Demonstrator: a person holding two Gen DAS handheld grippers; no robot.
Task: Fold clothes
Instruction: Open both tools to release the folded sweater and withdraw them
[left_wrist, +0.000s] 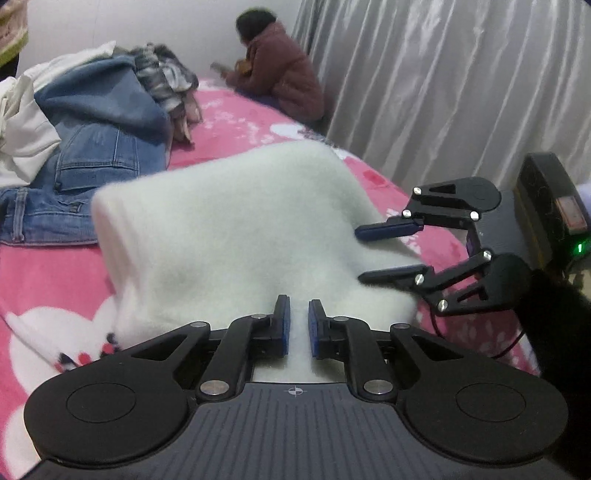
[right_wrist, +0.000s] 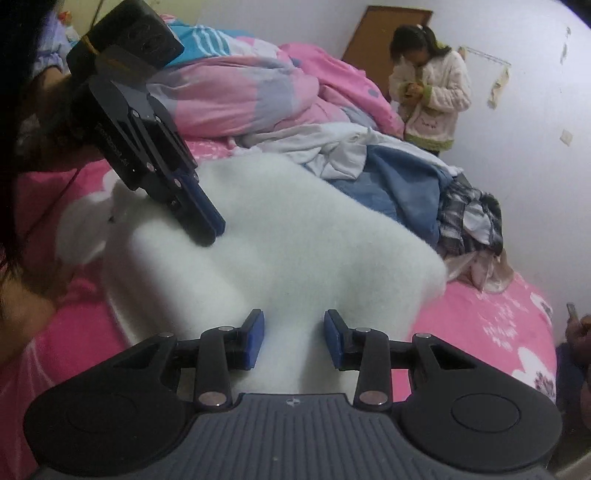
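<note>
While the left hand-held gripper (left_wrist: 299, 326) pinches the white fleece garment (left_wrist: 236, 229) on the pink bed (left_wrist: 48, 280), the right hand-held gripper (right_wrist: 294, 339) holds it half-spread. Only the right wrist view shows the bunched quilt (right_wrist: 236, 88); only the left shows grey curtains (left_wrist: 443, 81).

A bed (left_wrist: 236, 118) with a pink patterned cover carries everything. A fluffy white garment (left_wrist: 236, 229) lies just ahead of the left tool (left_wrist: 299, 328). Jeans (left_wrist: 99, 147) and heaped clothes (right_wrist: 469, 218) lie beyond.
</note>
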